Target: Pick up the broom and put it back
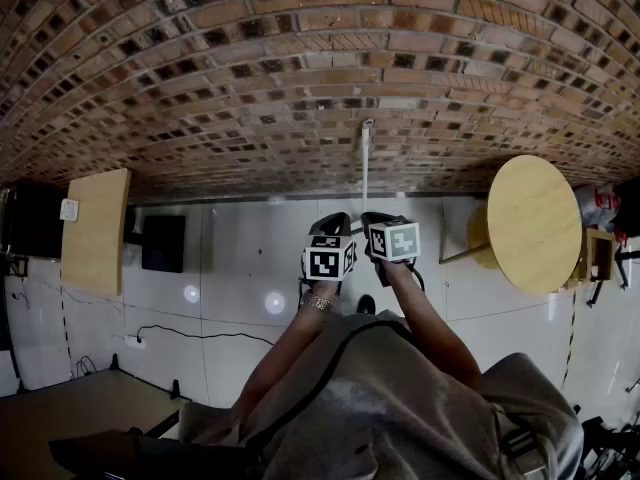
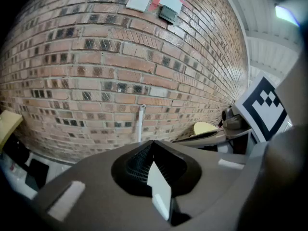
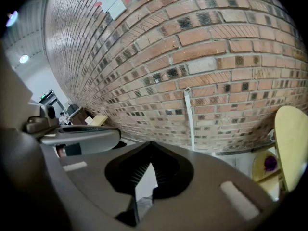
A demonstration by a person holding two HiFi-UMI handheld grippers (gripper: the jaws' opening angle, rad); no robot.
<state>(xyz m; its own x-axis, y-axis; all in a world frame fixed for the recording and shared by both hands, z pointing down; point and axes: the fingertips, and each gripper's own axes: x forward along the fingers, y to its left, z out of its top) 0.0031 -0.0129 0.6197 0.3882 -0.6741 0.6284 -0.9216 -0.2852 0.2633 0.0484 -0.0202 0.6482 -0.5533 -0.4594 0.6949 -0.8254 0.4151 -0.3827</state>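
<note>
A thin white broom handle (image 1: 366, 163) stands upright against the brick wall, straight ahead of both grippers; its lower end is hidden behind them. The same handle shows in the left gripper view (image 2: 140, 123) and the right gripper view (image 3: 189, 117), some way beyond the jaw tips. My left gripper (image 1: 335, 222) and right gripper (image 1: 376, 218) are held side by side, pointing down toward the foot of the wall. In its own view the left gripper (image 2: 153, 142) has its jaws together with nothing between them. The right gripper (image 3: 150, 144) is likewise shut and empty.
A round wooden table (image 1: 535, 223) stands at the right by the wall, with a yellow stool (image 3: 267, 165) under it. A rectangular wooden tabletop (image 1: 97, 230) and a black box (image 1: 163, 243) are at the left. A cable (image 1: 190, 333) lies on the white tiled floor.
</note>
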